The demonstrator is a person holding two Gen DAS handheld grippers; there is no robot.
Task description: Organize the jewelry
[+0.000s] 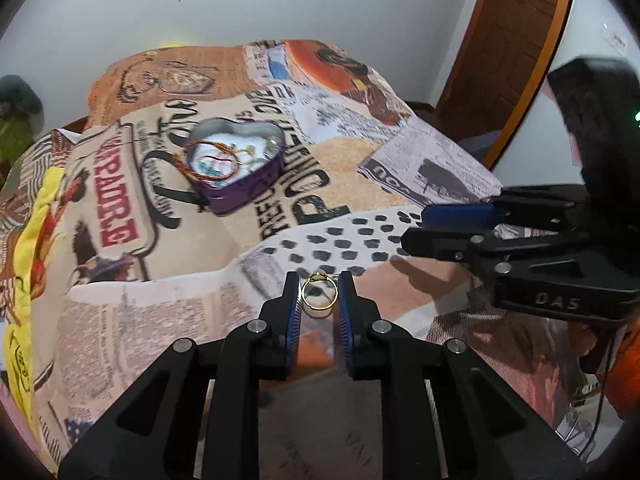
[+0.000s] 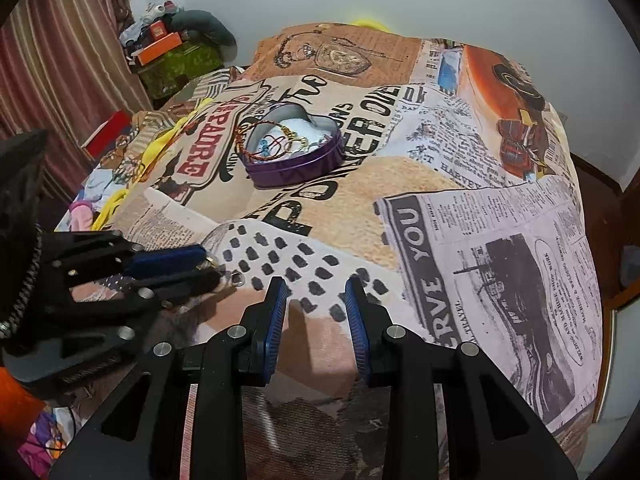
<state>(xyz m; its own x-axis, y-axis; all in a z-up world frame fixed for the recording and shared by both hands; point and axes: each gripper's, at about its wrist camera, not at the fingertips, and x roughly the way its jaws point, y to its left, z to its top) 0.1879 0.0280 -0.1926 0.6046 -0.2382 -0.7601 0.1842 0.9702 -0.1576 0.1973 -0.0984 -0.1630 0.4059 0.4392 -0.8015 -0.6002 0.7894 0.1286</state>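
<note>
One gold ring (image 1: 319, 295) clamped between left fingers (image 1: 294, 304); right fingers (image 2: 276, 312) parted, empty, beside.

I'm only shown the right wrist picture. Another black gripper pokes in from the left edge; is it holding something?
Observer: Yes. In the left wrist view the left gripper holds a gold ring, standing upright between its blue pads.
Visitor: Is it a plain band?
Observer: No, there is a small setting at the top, too small to describe further.
Visitor: And what does my own gripper look like from over there?
Observer: The right gripper reaches in from the side with nothing between its jaws, and raised lettering on its black body reads DAS.
</note>
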